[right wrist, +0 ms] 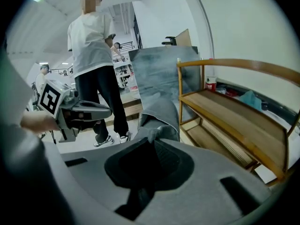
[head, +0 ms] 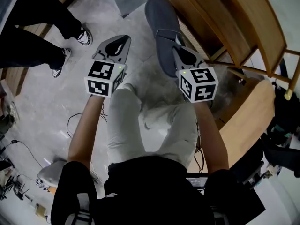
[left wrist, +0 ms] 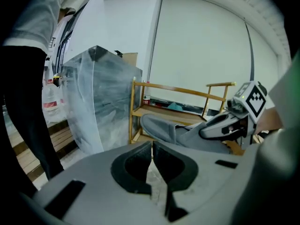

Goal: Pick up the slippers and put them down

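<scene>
Slipper (head: 161,29) clamped at its near end in right gripper (head: 179,54), toe pointing away, held off floor (head: 42,102) just beside wooden rack (head: 225,27). Gripped at the end probably to keep the sole roughly level for setting down. Left gripper (head: 123,40) alongside, jaws together on nothing, seemingly idle. Likely next: lowering slipper flat to floor, then letting go.

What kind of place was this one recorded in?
Probably an indoor lab or workshop space rather than a home: loose cables lie on the pale stone-look floor, and a large plastic-wrapped block stands beside a nearly bare wooden rack.
</scene>
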A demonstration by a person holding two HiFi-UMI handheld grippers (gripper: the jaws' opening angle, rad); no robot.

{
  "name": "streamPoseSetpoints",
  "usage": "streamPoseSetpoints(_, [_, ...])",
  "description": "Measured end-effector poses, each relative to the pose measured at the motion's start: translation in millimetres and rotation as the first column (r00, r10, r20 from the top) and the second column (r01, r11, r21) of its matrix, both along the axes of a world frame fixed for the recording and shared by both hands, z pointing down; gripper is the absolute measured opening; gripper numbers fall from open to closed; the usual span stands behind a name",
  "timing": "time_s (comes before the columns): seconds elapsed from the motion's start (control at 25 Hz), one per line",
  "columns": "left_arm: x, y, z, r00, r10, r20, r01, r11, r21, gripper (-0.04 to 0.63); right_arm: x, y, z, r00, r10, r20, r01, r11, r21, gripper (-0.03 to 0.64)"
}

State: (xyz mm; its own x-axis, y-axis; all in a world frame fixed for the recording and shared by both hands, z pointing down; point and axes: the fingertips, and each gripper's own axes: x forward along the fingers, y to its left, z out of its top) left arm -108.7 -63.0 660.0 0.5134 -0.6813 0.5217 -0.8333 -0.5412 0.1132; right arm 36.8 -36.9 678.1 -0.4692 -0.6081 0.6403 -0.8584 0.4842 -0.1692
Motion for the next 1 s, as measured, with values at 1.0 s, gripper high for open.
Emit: streamPoseSetpoints(1.0, [-16.1, -56.7, 228.8, 0.998, 0.019, 0.055, -0.021, 0.999, 0.036, 0.012, -17.1, -51.5, 233.4, 1.0, -0.016, 0.005, 0.016, 0.999, 0.038, 0.018])
